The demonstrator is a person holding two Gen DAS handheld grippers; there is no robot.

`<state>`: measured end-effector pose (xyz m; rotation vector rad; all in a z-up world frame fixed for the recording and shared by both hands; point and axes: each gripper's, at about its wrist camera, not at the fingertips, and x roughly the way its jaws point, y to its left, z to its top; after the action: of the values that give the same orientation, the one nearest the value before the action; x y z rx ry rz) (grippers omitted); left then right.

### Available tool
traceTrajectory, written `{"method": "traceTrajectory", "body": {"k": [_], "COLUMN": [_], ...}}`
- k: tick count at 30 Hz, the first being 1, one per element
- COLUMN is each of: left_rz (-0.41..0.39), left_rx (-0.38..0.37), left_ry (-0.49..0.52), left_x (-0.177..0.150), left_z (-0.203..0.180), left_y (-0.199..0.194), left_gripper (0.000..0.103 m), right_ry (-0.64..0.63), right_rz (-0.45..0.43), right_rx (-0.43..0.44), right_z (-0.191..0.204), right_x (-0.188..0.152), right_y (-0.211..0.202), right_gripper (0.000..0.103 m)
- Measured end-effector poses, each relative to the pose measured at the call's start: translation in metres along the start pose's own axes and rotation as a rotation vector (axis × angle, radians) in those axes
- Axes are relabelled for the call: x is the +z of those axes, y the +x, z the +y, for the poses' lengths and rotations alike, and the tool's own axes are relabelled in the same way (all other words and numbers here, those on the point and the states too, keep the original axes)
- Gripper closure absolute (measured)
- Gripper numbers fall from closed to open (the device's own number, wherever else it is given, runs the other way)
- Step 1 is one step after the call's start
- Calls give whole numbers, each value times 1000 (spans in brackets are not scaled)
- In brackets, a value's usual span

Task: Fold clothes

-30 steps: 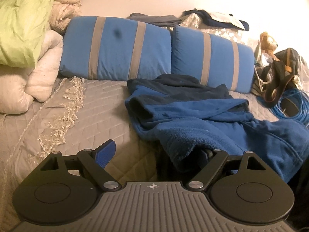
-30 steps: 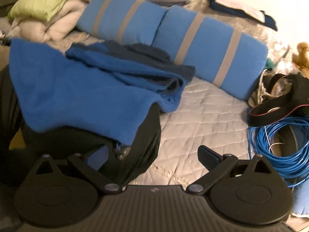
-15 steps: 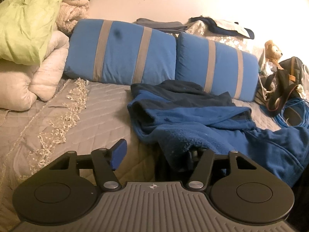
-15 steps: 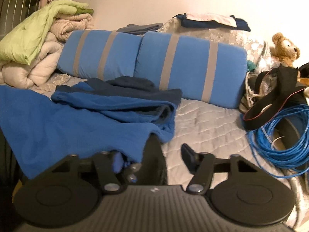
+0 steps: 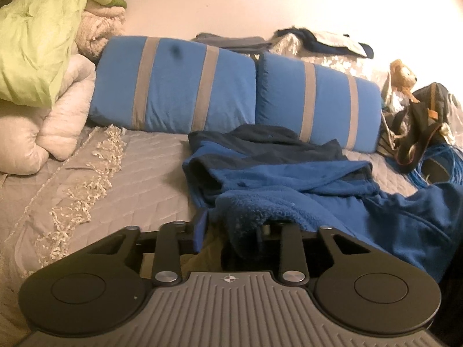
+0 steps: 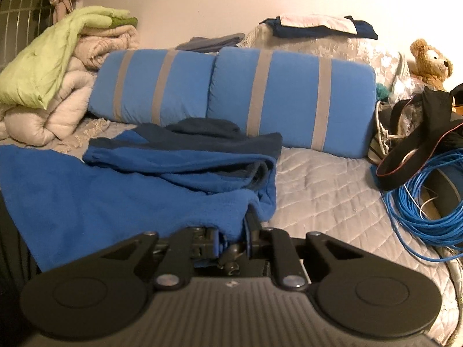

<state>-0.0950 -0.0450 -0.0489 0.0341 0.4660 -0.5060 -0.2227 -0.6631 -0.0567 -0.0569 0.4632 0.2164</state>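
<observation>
A blue fleece garment [image 5: 289, 179] with darker blue panels lies rumpled on the grey quilted bed cover [image 5: 130, 179]. Its near hem hangs over my left gripper [image 5: 234, 231], whose jaws are closing with a bunch of fleece between them; the right finger is hidden under the cloth. In the right wrist view the same fleece garment [image 6: 115, 190] spreads to the left. My right gripper [image 6: 231, 231] has its jaws closing, with both pads pinching the garment's near right corner.
Two blue pillows [image 5: 173, 86] with grey stripes lean at the back. Piled white and green bedding [image 5: 34, 57] fills the left. A coil of blue cable [image 6: 428, 202], a black strap [image 6: 411, 150] and a teddy bear [image 6: 431, 60] crowd the right side.
Both grippers have gone from wide open to nearly shut with the fleece hem between their fingers. The right gripper has rolled level and the black cloth in front of it is gone.
</observation>
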Motion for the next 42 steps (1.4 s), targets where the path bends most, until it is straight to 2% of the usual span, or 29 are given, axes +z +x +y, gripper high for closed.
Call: {"method": "traceTrajectory", "body": {"k": [3,14,25,33,38,42], "left_rz": [-8,-26,-69,-152,-102,-83], "left_rx": [17,46,84,76,80,87], "left_ry": [19,29,-1,32,71,49], "left_x": [0,10,31,39,43,51], "left_z": [-6,-3,1,-15,-20,-13], "left_y": [0,-10,-31,-63,-61,-46], "left_gripper": [86,88,88,89,88,88], "right_ry": [5,20,105,191,192,174], "right_rz": [-1,-25,-149,-168,-142,-124], "right_rx": [-7,-100,-161,-157,-146,-136], "right_z": [-1,-1,-18,-36,-40,-42], "right_x": [1,7,30,40,42,51], "right_y": [0,-6,-27,-47,-57,-46], "right_gripper": [87,90,91,91,91,91]}}
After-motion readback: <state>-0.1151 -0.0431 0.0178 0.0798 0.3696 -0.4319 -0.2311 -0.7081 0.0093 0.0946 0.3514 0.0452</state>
